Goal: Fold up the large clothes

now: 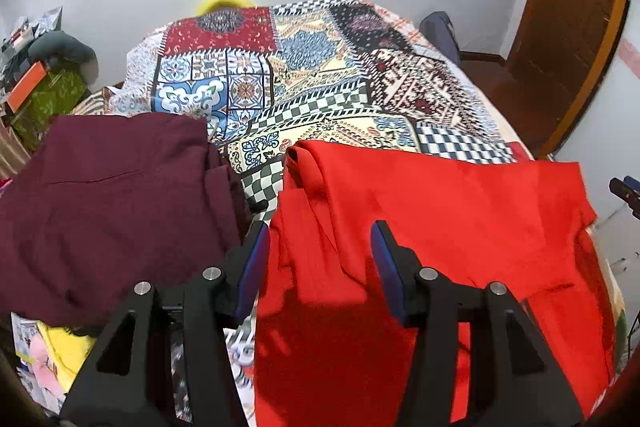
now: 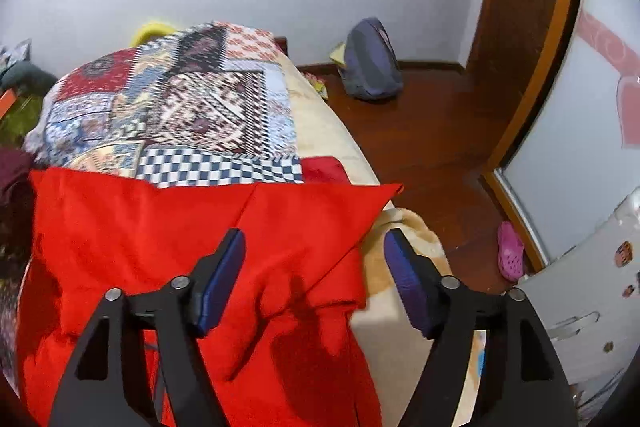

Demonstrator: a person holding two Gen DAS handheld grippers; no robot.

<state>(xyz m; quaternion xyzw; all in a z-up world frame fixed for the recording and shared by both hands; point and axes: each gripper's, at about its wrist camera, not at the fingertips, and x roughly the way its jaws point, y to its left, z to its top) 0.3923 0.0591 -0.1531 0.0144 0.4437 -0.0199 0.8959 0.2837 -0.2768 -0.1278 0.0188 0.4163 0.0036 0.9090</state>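
A large red garment [image 1: 440, 235] lies spread on the patchwork bedspread [image 1: 280, 79], with a folded edge running across its far side. My left gripper [image 1: 320, 239] hangs open above the garment's left part, and no cloth is between its blue pads. The same red garment [image 2: 160, 235] fills the lower left of the right wrist view. My right gripper [image 2: 314, 247] stands open over the garment's right edge, holding nothing. A dark maroon garment [image 1: 108, 203] lies in a heap to the left of the red one.
A yellow item [image 1: 64, 351] and pink cloth lie at the bed's near left corner. A blue-grey backpack [image 2: 372, 63] leans on the wall on the wooden floor. A pink clog [image 2: 510, 251] lies by a white fridge [image 2: 592, 303]. Clutter stands at far left [image 1: 44, 91].
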